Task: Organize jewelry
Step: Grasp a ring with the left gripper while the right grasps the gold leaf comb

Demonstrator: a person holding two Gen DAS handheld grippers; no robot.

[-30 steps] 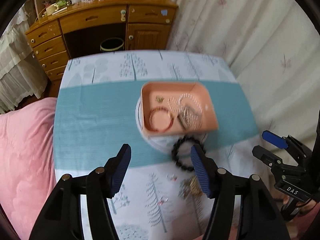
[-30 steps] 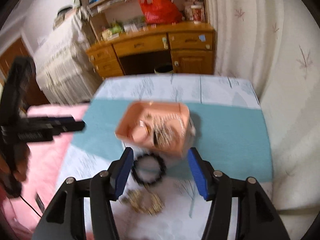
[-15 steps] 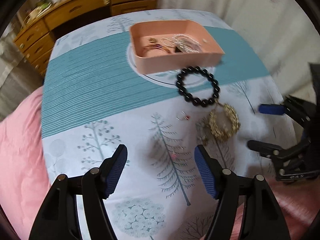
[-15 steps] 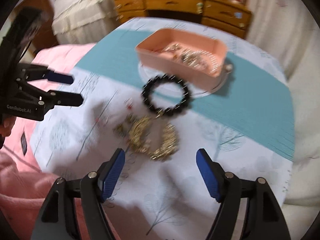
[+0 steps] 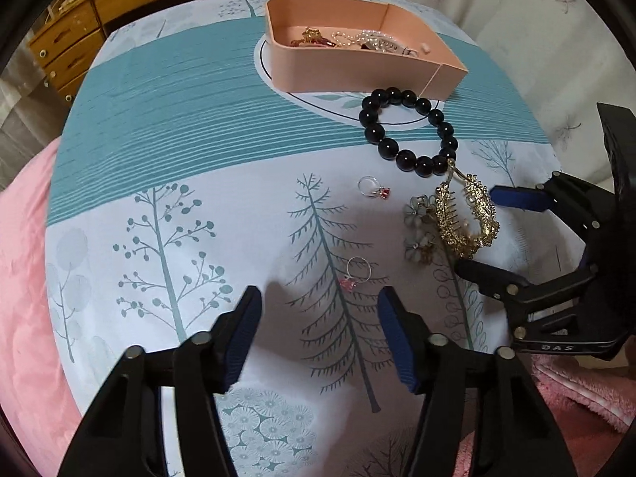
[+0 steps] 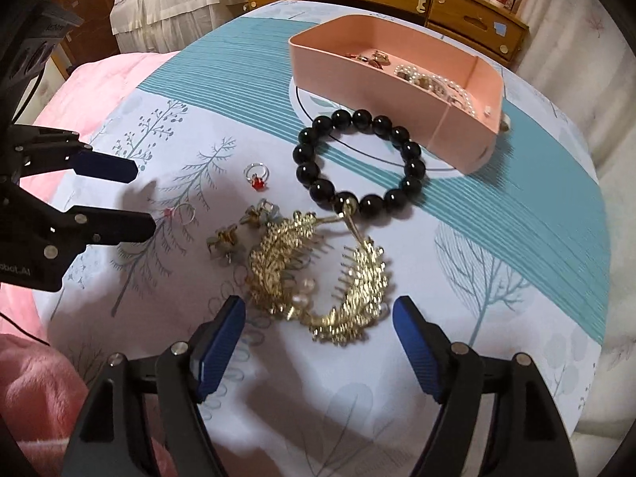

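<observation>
The black bead bracelet (image 5: 409,131) lay on the bench (image 5: 167,127) just near of the pink tray (image 5: 357,73), with the gold hair comb (image 6: 318,274), the flower earrings (image 6: 242,234) and two red-stone rings (image 5: 373,189) scattered nearer still, none shifted from half a second before. Both tongs had dropped lower and closer: the left tongs (image 5: 318,332) hung spread just near of the nearer ring (image 5: 355,274), and the right tongs (image 6: 318,340) hung spread around the comb's near edge, gripping nothing.
</observation>
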